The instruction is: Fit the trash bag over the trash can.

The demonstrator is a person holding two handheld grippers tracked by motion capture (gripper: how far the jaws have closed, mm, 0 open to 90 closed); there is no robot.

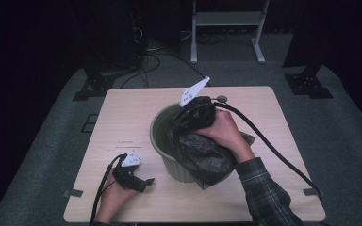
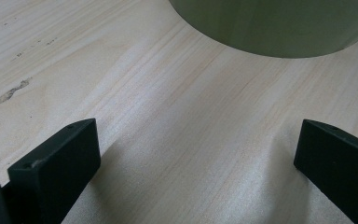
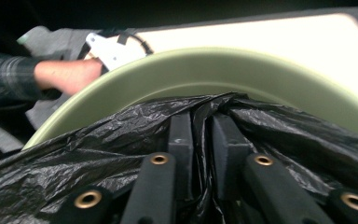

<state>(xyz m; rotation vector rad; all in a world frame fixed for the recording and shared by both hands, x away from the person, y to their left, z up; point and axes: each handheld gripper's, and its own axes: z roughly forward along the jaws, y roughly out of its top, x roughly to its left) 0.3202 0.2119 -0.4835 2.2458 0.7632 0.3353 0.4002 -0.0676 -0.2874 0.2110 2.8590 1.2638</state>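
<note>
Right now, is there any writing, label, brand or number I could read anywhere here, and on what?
None can be read.
Table top: a faint dark line of marks near its left middle, too small and blurred to read.
Green bucket, black plastic bag, left gripper and right gripper: no lettering visible.

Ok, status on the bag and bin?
Right gripper shut on black bag, pushing it into the green bin. Left gripper open, resting on the table. Nothing in the way.

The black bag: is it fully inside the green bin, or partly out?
Partly out: the black bag drapes over the green bin rim, down its outer wall.
</note>
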